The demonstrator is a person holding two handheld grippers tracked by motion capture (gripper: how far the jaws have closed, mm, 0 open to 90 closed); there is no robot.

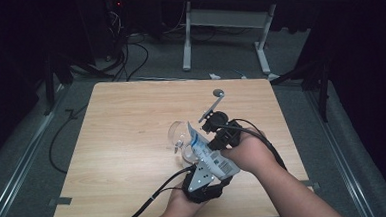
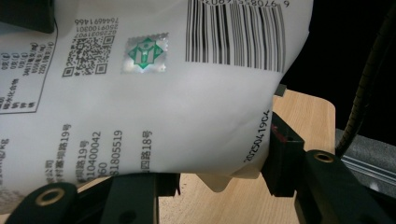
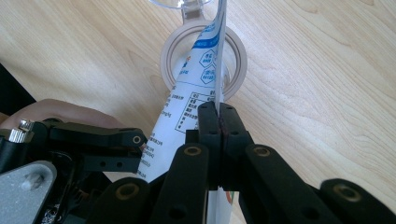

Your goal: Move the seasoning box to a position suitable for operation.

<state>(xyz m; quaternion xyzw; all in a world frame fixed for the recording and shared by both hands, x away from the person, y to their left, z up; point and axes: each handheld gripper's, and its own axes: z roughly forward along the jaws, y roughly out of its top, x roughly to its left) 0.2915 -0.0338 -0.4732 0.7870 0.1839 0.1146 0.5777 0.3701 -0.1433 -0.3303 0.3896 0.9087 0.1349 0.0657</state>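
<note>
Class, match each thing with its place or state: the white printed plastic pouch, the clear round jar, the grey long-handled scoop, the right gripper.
Things:
1. white printed plastic pouch
2. clear round jar
3. grey long-handled scoop
4. right gripper

Places or states:
A. lies on the wooden table, beyond both grippers
B. shut on a thin edge
C. tilted, its end pointing down at a round mouth
D. stands open beneath the pouch

Pairs: 1-C, 2-D, 3-A, 4-B

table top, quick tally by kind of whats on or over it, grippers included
grippers: 2 (left gripper, right gripper)
printed white pouch: 1
clear jar with open hinged lid: 1
total: 4
</note>
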